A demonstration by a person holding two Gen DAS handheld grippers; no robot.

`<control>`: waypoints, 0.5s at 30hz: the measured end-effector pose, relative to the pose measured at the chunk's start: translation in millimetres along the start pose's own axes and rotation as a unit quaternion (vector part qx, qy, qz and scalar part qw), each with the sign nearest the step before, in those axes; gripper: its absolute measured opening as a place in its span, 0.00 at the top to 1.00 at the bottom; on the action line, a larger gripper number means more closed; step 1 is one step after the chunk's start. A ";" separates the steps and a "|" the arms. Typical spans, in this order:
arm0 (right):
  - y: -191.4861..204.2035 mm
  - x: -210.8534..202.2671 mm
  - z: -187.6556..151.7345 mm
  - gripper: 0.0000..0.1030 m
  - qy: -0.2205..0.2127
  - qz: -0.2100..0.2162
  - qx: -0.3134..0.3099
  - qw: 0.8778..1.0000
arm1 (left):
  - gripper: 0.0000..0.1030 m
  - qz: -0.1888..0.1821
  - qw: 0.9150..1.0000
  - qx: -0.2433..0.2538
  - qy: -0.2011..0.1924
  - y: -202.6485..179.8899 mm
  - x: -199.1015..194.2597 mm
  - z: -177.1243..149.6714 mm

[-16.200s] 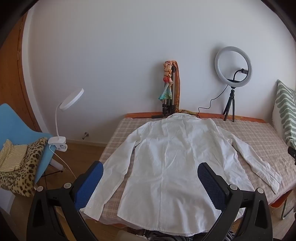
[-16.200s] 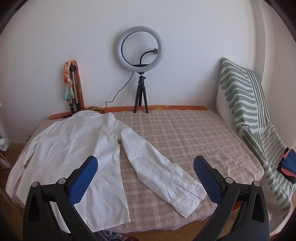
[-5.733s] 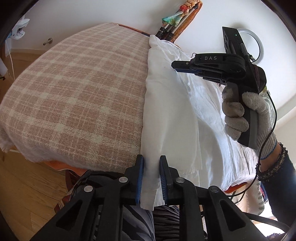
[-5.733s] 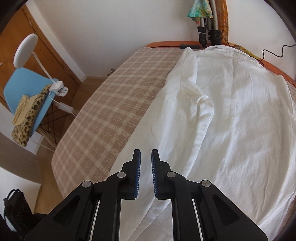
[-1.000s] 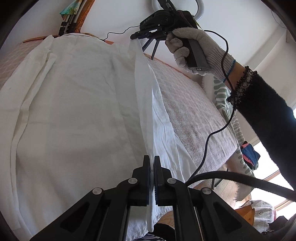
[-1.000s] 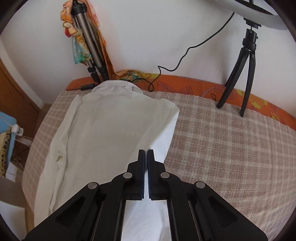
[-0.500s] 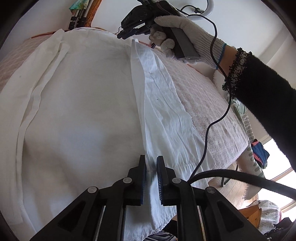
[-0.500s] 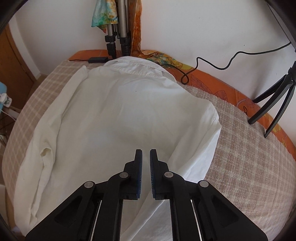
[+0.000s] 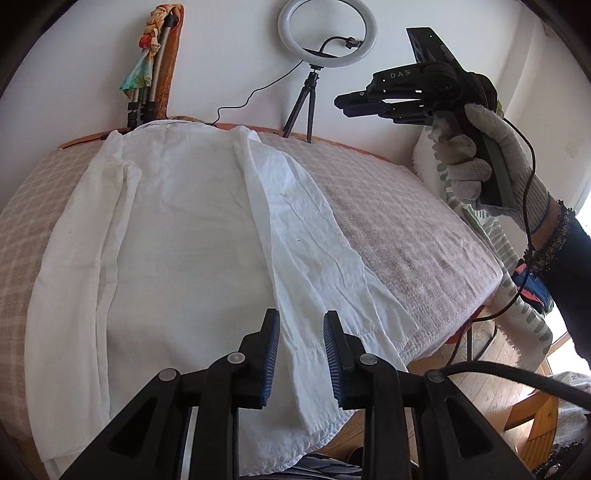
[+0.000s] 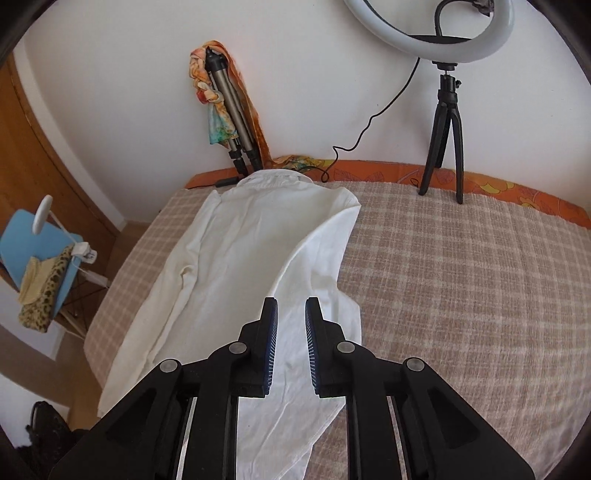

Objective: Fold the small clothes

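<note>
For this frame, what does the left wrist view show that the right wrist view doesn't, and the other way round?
Only the left wrist view shows the right gripper from outside, held up off the bed in a gloved hand, plus the striped cushion at the bed's right edge. Only the right wrist view shows the blue chair with the leopard-print cloth and the clip lamp. Both show the white shirt lying with both sides folded in on the checked bedcover, the ring light and the folded tripod. Both grippers' jaws have just been opening, gripping nothing.
</note>
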State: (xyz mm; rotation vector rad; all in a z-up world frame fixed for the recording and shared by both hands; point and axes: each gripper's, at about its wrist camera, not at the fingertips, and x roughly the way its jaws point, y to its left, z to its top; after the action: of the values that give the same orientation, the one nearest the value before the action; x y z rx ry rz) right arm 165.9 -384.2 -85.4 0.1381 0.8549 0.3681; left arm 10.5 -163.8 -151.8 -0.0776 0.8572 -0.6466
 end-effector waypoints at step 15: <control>-74.3 -127.0 -145.4 0.66 -0.037 -0.026 0.140 0.989 | 0.50 -0.036 0.989 0.129 0.061 -93.7 67.8 -17.8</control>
State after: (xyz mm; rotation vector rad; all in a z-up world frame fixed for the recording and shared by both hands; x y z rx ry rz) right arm -0.7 -504.3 -109.6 0.3863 0.8327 0.1904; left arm -16.7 -274.0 -180.1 0.1661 0.8844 -0.8324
